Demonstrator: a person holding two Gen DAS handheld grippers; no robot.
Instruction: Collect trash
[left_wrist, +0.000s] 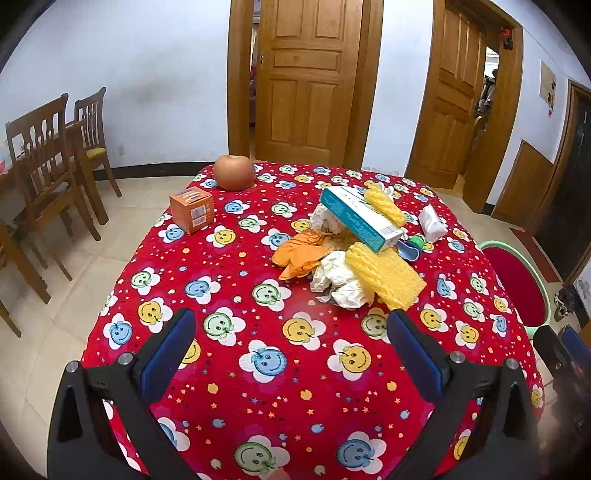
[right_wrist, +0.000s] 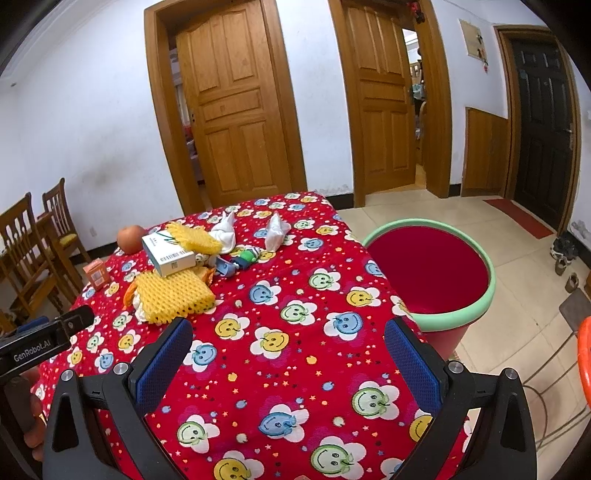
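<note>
Hovering over the near half of the surface (left_wrist: 295, 369), both claws spread wide and holding nothing: left claw (left_wrist: 291, 332), right claw (right_wrist: 288, 341). Looks like the very start of collecting, no piece gripped yet. Trash heaped toward the far right of the surface: yellow foam net (left_wrist: 388, 273), crumpled white paper (left_wrist: 340, 280), orange wrapper (left_wrist: 299, 254), a teal-and-white carton (left_wrist: 358, 218) tilted on top, a white wad (left_wrist: 432, 221) beside. Red bin with green rim (right_wrist: 458, 314) standing just off the right edge. Next move probably calls for reaching forward and closing on the nearest foam or paper, then carrying it right to the bin. Apple (left_wrist: 234, 171) and small orange box (left_wrist: 192, 208) well apart from the heap; unclear whether trash. Small blue-green item (left_wrist: 415, 245) half hidden under the carton, hard to identify.
</note>
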